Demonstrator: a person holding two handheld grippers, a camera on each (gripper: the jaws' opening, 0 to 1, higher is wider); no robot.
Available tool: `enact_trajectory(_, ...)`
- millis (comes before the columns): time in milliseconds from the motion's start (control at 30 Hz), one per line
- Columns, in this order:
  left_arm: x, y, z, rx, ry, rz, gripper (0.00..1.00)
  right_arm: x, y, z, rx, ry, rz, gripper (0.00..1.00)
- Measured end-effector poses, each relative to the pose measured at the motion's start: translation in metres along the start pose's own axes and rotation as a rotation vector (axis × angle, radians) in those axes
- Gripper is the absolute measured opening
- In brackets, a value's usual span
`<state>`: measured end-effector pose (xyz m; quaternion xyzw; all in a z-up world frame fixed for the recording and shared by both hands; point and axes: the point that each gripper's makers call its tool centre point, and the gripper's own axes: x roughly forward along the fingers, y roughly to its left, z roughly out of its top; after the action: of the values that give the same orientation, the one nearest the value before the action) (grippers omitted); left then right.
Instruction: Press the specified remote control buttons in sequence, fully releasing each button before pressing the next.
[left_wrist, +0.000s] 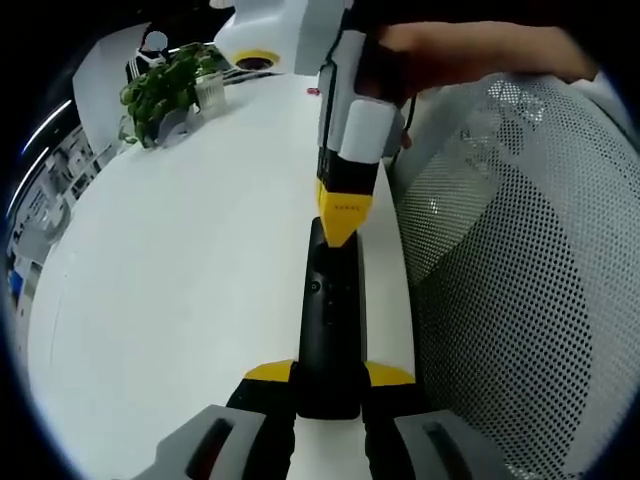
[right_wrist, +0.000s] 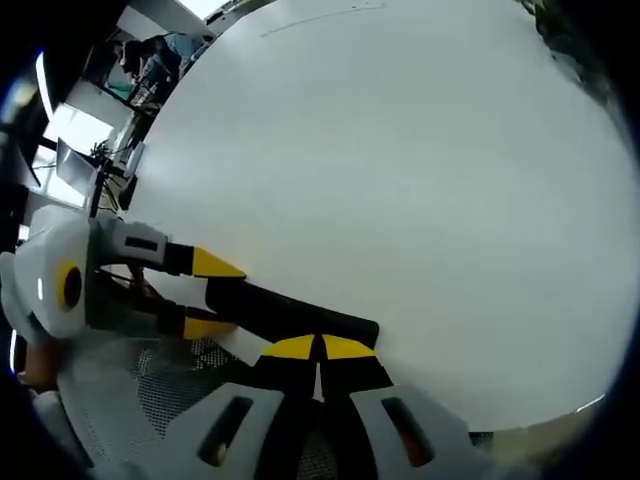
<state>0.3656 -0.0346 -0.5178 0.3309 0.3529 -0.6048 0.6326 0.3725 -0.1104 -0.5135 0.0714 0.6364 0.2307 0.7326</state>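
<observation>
A black remote control (left_wrist: 330, 320) lies lengthwise over the white table's (left_wrist: 180, 280) edge. My left gripper (left_wrist: 330, 375) is shut on its near end, one yellow tip on each side. My right gripper (left_wrist: 340, 225), held by a hand, comes down from above with its yellow jaws shut together, and its tip rests on the remote's far upper face. In the right gripper view, the shut right gripper (right_wrist: 320, 347) touches the remote (right_wrist: 290, 312), and the left gripper (right_wrist: 212, 293) clamps the remote's other end from the left. The buttons under the tip are hidden.
A white mesh chair back (left_wrist: 500, 250) stands close along the table's right edge, next to the remote. A green potted plant (left_wrist: 165, 90) sits at the table's far left. People (right_wrist: 150, 60) are at desks in the background.
</observation>
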Motion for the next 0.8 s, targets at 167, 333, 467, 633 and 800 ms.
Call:
enact_trajectory(167, 0.0002, 0.0001, 0.0001, 0.002, 0.000, -0.002, 0.25, 0.0003, 0.0005, -0.0002, -0.004, -0.001, -0.001, 0.00)
enact_trajectory(333, 0.0004, 0.0002, 0.0002, 0.002, -0.001, -0.002, 0.25, 0.0009, 0.0007, -0.0004, -0.009, -0.004, -0.002, 0.00)
enact_trajectory(467, 0.0008, 0.0002, 0.0007, 0.006, 0.000, -0.004, 0.25, 0.0016, 0.0020, -0.0006, -0.050, -0.007, -0.021, 0.00)
enact_trajectory(633, 0.0014, 0.0005, 0.0012, 0.005, -0.003, -0.004, 0.25, 0.0021, 0.0009, 0.0002, -0.032, 0.020, -0.038, 0.00)
enact_trajectory(800, 0.0016, 0.0005, 0.0015, 0.006, -0.006, -0.004, 0.25, 0.0027, -0.0016, 0.0008, 0.046, 0.055, -0.017, 0.00)
